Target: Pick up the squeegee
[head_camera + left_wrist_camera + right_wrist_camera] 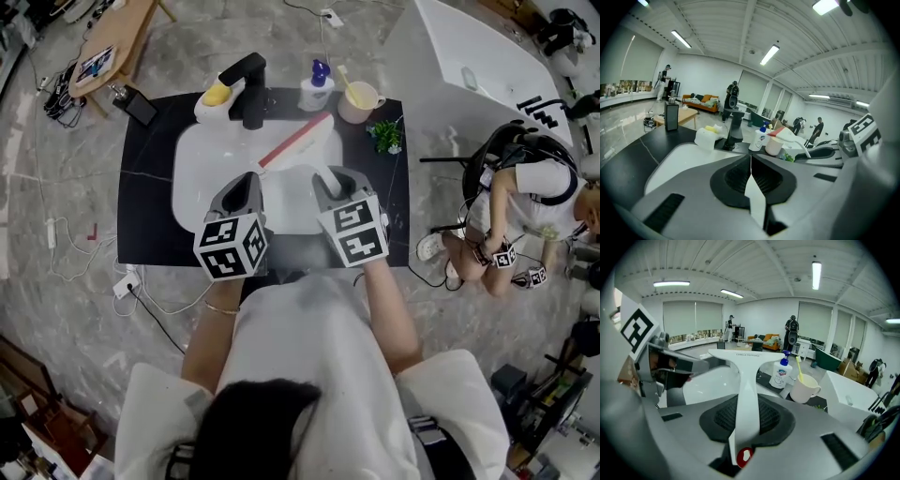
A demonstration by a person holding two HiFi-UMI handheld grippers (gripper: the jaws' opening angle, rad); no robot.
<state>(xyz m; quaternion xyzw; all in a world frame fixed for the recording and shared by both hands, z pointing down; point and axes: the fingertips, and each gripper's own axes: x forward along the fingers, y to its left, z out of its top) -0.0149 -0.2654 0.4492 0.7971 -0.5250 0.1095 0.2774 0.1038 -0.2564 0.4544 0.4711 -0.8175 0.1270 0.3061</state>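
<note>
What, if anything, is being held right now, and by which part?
The right hand-held gripper clamps the squeegee by its white handle; the left hand-held gripper is shut, empty.

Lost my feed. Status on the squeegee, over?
Left gripper shut, empty. Right gripper shut on squeegee, by its handle, blade over sink. Faucet near blade, apart.

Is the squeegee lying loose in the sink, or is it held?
Held: the right gripper is clamped on the squeegee by its white handle, blade pointing out over the sink.
</note>
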